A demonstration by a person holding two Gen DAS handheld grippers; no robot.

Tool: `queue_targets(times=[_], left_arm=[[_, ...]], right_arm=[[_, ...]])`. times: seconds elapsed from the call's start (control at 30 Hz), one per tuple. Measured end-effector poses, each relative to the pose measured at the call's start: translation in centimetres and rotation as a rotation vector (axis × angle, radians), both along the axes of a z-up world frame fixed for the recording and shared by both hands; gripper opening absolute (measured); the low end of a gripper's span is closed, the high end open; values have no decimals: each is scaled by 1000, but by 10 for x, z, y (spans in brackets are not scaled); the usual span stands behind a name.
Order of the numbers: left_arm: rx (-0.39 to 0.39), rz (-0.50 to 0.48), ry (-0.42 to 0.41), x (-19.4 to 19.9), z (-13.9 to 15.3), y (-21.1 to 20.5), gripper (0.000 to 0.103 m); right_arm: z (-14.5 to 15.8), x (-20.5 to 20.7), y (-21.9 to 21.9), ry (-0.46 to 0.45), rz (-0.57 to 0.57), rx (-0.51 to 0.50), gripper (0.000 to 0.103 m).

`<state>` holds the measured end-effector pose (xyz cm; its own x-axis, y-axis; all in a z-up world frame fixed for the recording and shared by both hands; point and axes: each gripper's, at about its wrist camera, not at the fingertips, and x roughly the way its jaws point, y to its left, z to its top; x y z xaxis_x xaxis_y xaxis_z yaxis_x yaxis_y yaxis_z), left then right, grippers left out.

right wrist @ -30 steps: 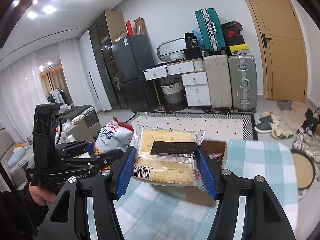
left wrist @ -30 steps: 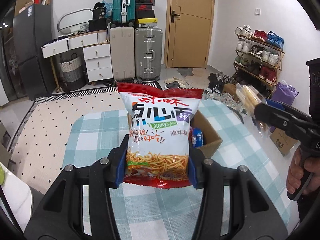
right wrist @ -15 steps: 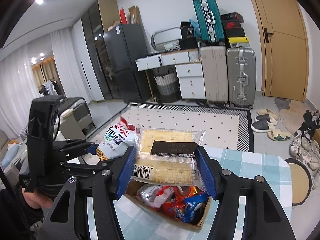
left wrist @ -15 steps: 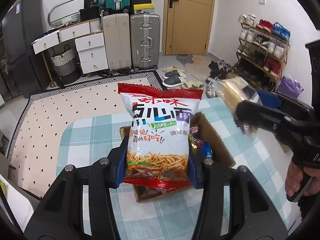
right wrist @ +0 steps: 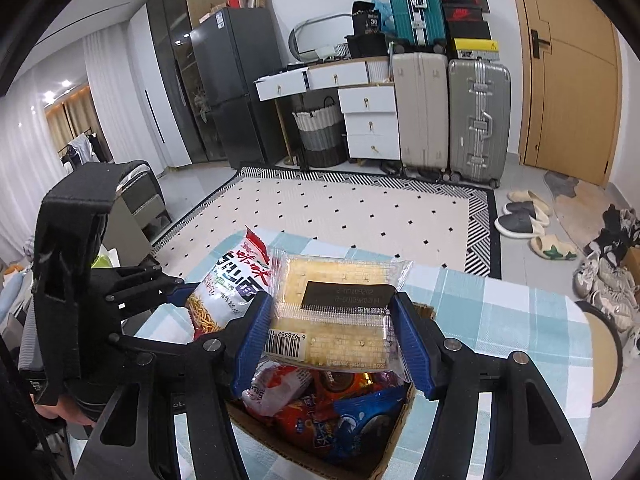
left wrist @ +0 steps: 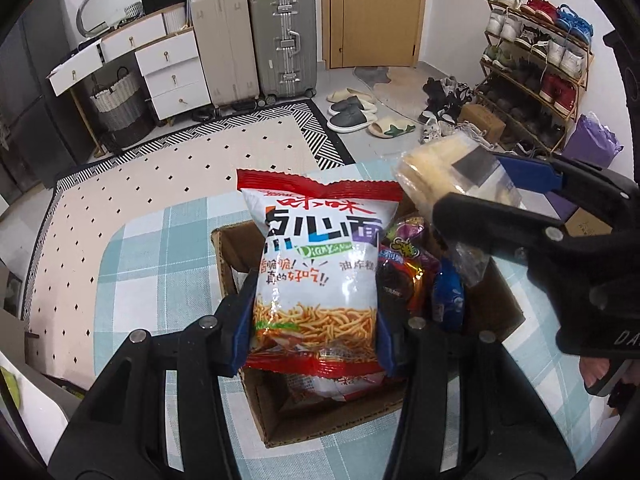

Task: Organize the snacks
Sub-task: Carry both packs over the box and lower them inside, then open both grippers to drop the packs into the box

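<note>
Both hand-held grippers have swung in over the cardboard box [left wrist: 234,268] on the checked table [left wrist: 160,280] since a second ago. Left hand-held gripper [left wrist: 316,316] clamps a noodle snack bag [left wrist: 320,264] above the box; right hand-held gripper [right wrist: 332,334] grips a clear cracker pack [right wrist: 340,312] over the packets inside.

Glossy red-and-white plastic-film noodle snack bag [left wrist: 316,276]; clear crinkled plastic wrapper around pale yellow crackers [right wrist: 340,320]; matt brown corrugated cardboard box [left wrist: 332,420]; smooth blue-and-white checked tablecloth [left wrist: 160,264]; matt black plastic gripper arms with blue pads [right wrist: 408,340]; ribbed silver metal suitcase [left wrist: 282,40].
</note>
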<state>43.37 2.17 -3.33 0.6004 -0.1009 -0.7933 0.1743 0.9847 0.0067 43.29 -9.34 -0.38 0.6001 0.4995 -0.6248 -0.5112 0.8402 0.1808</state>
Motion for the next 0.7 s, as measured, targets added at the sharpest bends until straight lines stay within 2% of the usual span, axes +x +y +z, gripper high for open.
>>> queue_targets(times=[0.23,0.3,0.37,0.43,0.47,0.7], left_arm=[[-11,2,25,10,-17,8,47],[-4,4,24,11,-17,8,55],[-1,-1,3,9,-14,10,69],[-8,-6,-22,3,-8,13,79],[-9,-6,-32,1,-5,14,81],[14,13,-74,-19,18,16,81]], right_arm=[[-24,11,2,35,-2,27,63],[-26,11,2,33,3,35,64],[-26,13,1,33,3,40,64],[-25,12,0,27,1,44,64],[-24,11,-1,21,1,47,64],[-5,-8,-7,-12,-16,69,68]])
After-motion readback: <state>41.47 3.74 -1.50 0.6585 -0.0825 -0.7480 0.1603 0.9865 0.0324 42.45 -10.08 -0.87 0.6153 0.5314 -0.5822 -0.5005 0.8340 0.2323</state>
